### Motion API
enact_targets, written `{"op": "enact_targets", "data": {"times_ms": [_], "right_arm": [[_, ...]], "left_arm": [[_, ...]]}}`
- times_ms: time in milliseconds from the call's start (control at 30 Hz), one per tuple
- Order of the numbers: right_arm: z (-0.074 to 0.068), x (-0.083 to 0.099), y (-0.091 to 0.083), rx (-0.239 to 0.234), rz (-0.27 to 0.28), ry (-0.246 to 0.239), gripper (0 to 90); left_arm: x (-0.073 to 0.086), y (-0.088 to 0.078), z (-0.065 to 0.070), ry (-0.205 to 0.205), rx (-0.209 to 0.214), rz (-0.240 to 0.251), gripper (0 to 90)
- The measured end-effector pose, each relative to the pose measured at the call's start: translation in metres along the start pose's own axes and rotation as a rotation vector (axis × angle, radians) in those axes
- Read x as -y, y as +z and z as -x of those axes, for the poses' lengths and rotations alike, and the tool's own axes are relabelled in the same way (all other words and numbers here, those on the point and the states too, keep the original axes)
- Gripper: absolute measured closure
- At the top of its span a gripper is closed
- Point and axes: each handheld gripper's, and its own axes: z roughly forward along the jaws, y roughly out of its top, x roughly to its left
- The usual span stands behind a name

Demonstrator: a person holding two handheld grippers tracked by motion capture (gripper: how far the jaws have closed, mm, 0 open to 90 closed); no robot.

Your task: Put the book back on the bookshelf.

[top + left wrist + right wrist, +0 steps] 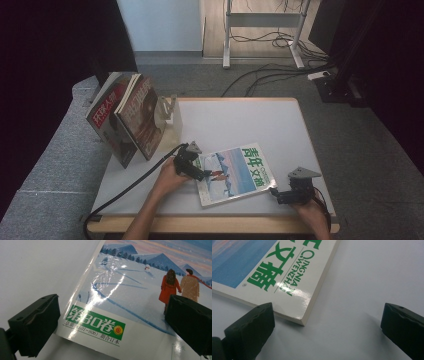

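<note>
The left gripper (196, 170) hovered with jaws spread over the magazine's (234, 173) left edge, one jaw off the cover at nine o'clock, the other above it. The magazine lay flat on the white table (240, 120), long axis running toward two o'clock. The right gripper (278, 195), jaws wide apart, faced its near corner, which lay toward eleven o'clock, untouched.

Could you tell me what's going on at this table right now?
A person holds a pair of tongs in each hand over a magazine lying flat on the white table. The left tongs sit open over its cover edge; the right tongs sit open at its corner. More magazines lean in a stand.
</note>
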Motion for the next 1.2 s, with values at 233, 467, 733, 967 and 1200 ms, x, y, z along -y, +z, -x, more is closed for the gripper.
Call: {"op": "enact_targets", "data": {"times_ms": [233,467,733,967,1200], "right_arm": [[0.006,-0.008,0.005,0.027,-0.016,0.001,0.0],[0.014,-0.016,0.012,0.045,-0.025,0.006,0.0],[0.022,-0.025,0.021,0.049,-0.036,0.013,0.0],[0.027,-0.031,0.026,0.048,-0.046,0.018,0.0],[0.028,-0.032,0.028,0.045,-0.046,0.02,0.0]], "left_arm": [[0.009,-0.006,0.005,-0.008,0.008,0.006,0.1],[0.016,-0.012,0.009,-0.006,0.025,-0.007,0.0],[0.023,-0.017,0.008,-0.001,0.065,-0.013,0.1],[0.026,-0.022,0.005,0.034,0.096,-0.046,0.0],[0.033,-0.03,-0.004,0.078,0.098,-0.07,4.2]]}}
